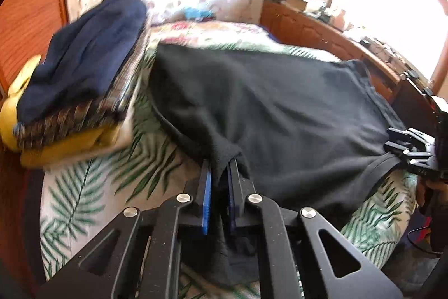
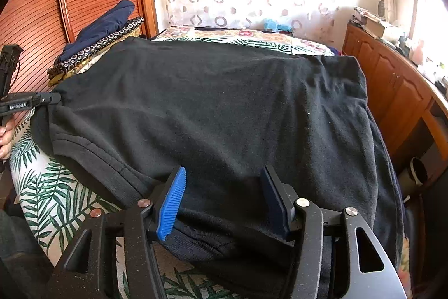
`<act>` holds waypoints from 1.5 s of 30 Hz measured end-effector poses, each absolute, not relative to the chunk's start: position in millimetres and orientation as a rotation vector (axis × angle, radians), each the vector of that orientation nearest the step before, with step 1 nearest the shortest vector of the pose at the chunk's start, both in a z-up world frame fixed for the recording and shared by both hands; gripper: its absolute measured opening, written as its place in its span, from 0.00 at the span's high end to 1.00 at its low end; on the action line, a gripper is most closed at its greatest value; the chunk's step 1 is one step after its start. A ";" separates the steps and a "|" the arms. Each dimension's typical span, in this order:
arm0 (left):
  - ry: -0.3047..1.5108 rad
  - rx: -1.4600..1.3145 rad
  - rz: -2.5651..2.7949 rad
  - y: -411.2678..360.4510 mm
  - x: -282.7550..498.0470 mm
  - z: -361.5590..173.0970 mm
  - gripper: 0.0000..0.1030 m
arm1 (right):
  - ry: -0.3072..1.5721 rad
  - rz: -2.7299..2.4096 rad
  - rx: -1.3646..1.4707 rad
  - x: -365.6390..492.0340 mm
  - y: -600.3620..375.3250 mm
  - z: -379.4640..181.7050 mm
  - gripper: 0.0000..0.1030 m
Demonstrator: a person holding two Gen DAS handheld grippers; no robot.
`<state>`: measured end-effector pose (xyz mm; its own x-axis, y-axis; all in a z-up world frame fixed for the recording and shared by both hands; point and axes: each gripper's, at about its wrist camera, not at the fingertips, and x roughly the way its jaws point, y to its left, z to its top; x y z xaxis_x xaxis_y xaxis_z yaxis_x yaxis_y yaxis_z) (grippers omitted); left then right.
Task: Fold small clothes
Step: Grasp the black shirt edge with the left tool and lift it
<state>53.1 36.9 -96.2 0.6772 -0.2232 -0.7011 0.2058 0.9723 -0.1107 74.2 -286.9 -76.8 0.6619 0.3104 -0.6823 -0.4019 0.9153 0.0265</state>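
Gripping the black garment (image 1: pixel 280 108) by a pinched corner, the left gripper (image 1: pixel 219 181) is clenched on cloth, while the right gripper (image 2: pixel 224 195) is spread wide over the near hem w/ nothing pinched; the garment is laid flat across the leaf-print bed (image 2: pixel 56 201). For a clean fold, the right side probably needs clamping too, & both edges lifted evenly. Only the left wrist view shows the clamp's bite on the fabric & the whole folded stack (image 1: pixel 75 91); the right view shows the slack hem.

Left claw (image 1: pixel 219 173) pinched — right claw (image 2: pixel 224 187) apparently open.
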 end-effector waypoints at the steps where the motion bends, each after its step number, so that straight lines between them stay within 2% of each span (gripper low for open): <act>1: 0.779 -0.023 -0.255 32.4 55.1 -90.8 0.90 | 0.748 0.409 -0.129 74.4 -286.6 -76.8 0.38; 7: 0.701 -0.017 -0.365 -4.7 67.0 -55.3 0.91 | 0.748 0.322 -0.173 70.3 -282.9 -75.2 0.36; 12: 0.655 0.006 -0.472 -47.3 78.2 -30.3 0.91 | 0.710 0.309 -0.091 62.4 -309.9 -63.9 0.36; 22: 0.634 0.092 -0.690 -153.3 96.2 -0.7 0.91 | 0.665 0.253 -0.045 37.1 -356.6 -47.5 0.36; 29: 0.599 0.120 -0.781 -178.5 84.4 18.5 0.91 | 0.647 0.248 -0.024 26.7 -366.9 -39.4 0.36; 31: 0.628 0.151 -0.768 -181.2 89.4 10.6 0.82 | 0.649 0.250 -0.018 28.5 -367.5 -40.9 0.36; 33: 0.651 0.159 -0.726 -179.5 96.0 0.4 0.65 | 0.657 0.254 -0.013 32.2 -367.5 -44.7 0.36; 34: 0.655 0.157 -0.717 -177.8 97.8 -3.1 0.62 | 0.661 0.256 -0.014 34.0 -367.6 -46.0 0.36; 44: 0.697 0.133 -0.610 -133.6 106.3 -29.8 0.59 | 0.674 0.296 -0.048 54.4 -352.2 -46.5 0.36; 45: 0.699 0.131 -0.596 -128.7 105.9 -32.5 0.48 | 0.678 0.304 -0.055 57.2 -349.5 -46.8 0.36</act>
